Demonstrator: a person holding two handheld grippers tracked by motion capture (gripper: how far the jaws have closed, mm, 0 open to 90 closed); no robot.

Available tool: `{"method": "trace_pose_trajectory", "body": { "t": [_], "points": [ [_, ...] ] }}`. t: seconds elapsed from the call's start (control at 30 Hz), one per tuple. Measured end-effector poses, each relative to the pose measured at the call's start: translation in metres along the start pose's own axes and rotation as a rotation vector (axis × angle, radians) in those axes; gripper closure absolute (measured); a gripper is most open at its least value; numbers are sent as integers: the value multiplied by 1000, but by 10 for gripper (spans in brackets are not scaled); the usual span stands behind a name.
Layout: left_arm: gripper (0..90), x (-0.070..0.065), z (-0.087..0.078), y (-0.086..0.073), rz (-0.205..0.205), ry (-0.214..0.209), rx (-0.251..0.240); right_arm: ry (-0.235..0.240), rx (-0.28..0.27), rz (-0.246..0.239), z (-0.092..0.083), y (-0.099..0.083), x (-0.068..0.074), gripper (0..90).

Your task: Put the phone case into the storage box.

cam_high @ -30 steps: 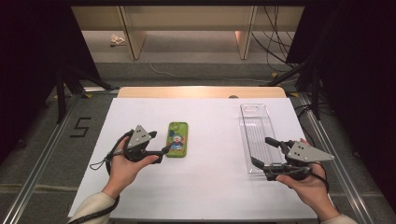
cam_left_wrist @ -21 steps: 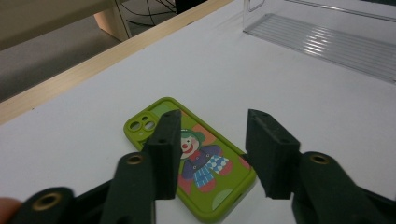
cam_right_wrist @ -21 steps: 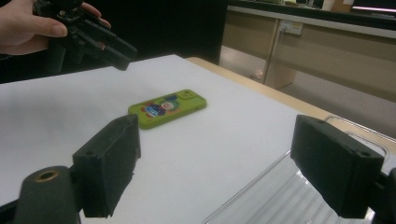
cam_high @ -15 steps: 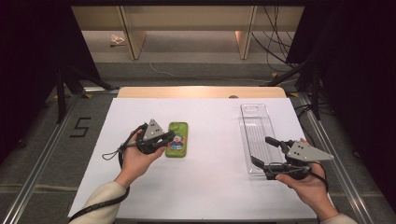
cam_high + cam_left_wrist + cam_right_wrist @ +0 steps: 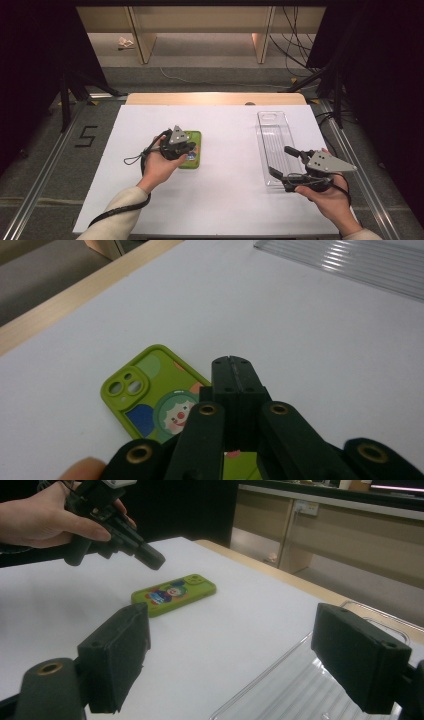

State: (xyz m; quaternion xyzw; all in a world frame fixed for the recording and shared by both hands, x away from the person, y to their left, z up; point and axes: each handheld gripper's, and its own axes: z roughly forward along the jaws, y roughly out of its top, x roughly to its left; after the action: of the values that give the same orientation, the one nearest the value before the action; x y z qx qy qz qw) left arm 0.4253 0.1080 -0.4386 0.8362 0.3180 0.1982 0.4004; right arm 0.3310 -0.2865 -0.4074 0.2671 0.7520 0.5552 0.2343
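Held in the person's left hand [image 5: 159, 167], the left gripper [image 5: 186, 148] is seen in the high view above the near part of a green phone case [image 5: 192, 155], and its two black jaws are pressed together with nothing between them, as is shown plainly in the left gripper view, where the closed tips [image 5: 234, 371] hang over the case. From the right gripper view, the closed jaws are seen raised clear of the case rather than touching it. A cartoon clown face and a camera cut-out are carried on the case, which lies flat on the white table top [image 5: 225, 130], left of the middle. Well apart from it, toward the right, a clear plastic tray [image 5: 274, 135] is laid lengthwise on the same surface. At the tray's near end, the right gripper [image 5: 280, 162] is held in the right hand [image 5: 330, 200], and its jaws are spread wide; in the right gripper view the two pads [image 5: 120, 655] stand far apart, with the tray's near end below and between them. Whether the tray is touched by these pads cannot be told.
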Motion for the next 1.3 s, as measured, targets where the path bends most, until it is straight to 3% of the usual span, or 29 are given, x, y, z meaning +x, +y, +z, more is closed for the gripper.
{"method": "trace_pose_trajectory", "body": {
  "t": [0.27,0.47,0.7,1.03,1.3],
  "points": [
    [900,-7,25,2,6,-9,61,-3,4,2,0,-1,0,171],
    [900,-18,41,2,69,-10,132,-4,4,3,0,-1,-1,171],
    [900,-26,52,1,82,-27,162,-2,5,0,0,-1,-1,171],
    [900,-30,62,-7,111,-29,217,4,8,3,0,-2,-1,171],
    [900,-26,58,-10,102,-27,226,1,9,3,-1,-2,-1,171]
  ]
}}
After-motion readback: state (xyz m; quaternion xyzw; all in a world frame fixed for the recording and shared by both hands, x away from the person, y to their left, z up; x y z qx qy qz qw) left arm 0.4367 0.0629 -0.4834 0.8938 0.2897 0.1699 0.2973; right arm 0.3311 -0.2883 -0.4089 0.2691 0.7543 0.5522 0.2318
